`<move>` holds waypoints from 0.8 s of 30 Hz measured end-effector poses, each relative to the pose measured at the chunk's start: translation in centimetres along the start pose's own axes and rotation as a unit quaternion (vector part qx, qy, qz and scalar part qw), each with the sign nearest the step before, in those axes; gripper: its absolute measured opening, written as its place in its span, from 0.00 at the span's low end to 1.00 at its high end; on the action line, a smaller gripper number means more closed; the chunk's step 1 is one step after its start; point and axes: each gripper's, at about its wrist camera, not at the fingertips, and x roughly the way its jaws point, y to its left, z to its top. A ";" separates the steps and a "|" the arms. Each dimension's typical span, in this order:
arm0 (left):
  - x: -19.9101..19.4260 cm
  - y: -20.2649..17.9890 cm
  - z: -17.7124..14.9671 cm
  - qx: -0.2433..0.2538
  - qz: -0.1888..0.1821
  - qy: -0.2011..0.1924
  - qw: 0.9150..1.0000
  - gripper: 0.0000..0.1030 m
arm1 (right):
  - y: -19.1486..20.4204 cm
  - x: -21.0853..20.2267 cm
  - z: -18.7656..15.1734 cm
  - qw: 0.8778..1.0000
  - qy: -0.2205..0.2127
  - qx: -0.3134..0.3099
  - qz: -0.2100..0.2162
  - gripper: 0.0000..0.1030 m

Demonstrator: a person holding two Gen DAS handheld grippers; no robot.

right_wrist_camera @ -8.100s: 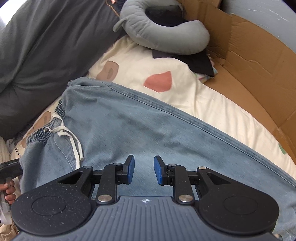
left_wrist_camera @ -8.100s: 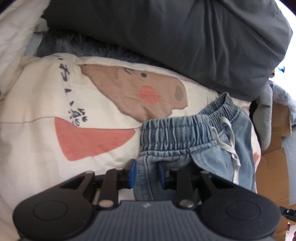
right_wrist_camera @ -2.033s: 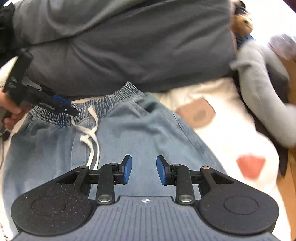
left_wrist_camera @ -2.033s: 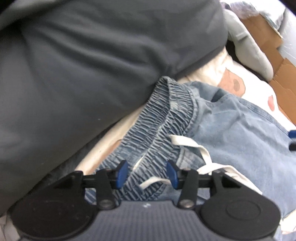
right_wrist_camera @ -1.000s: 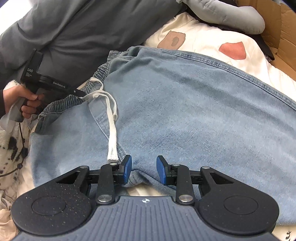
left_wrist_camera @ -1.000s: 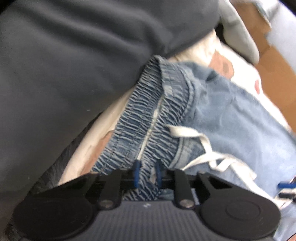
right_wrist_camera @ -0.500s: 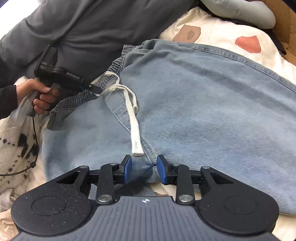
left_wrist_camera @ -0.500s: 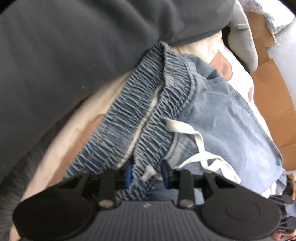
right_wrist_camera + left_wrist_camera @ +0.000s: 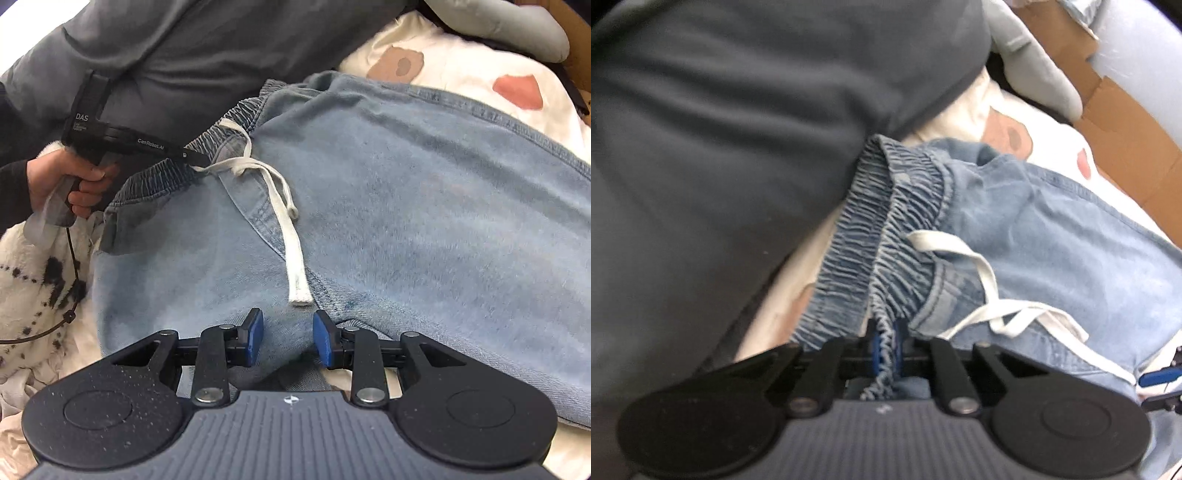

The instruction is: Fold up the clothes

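Light blue jeans point(image 9: 406, 203) lie spread on the bed, elastic waistband point(image 9: 886, 229) toward the dark duvet. A white drawstring point(image 9: 295, 240) trails down the front. My left gripper point(image 9: 885, 349) is closing, its blue pads pinched on the waistband's upper edge, which bunches between them. In the right wrist view that gripper point(image 9: 199, 158) grips the waistband, held by a hand point(image 9: 59, 177). My right gripper point(image 9: 288, 341) stands open low over the denim near the drawstring's end, pads apart and pressing nothing. One of its blue fingers point(image 9: 1160, 376) shows at the left view's right edge.
A dark grey duvet point(image 9: 720, 129) bulges right behind the waistband. A grey neck pillow point(image 9: 498, 22) and cardboard point(image 9: 1126, 140) lie at the back right. The cream printed sheet point(image 9: 461, 66) shows beyond the jeans. A white spotted plush blanket point(image 9: 33, 277) lies at the left.
The left jaws opened around the waistband, then closed on its edge, and the gripper lifted slightly. The right gripper slid sideways along the jeans, jaws unchanged.
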 end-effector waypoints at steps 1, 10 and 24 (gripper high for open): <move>-0.1 0.3 0.0 0.000 0.002 0.002 1.000 0.08 | 0.1 -0.1 0.1 1.000 -0.002 0.000 0.001 0.36; 2.8 0.9 -0.6 -0.020 0.022 0.018 0.999 0.08 | 0.0 3.5 -0.3 0.999 0.015 0.032 -0.029 0.36; -1.0 -0.2 0.0 -0.041 0.061 0.013 0.997 0.47 | -0.7 -1.0 -1.2 0.998 0.032 -0.032 -0.032 0.37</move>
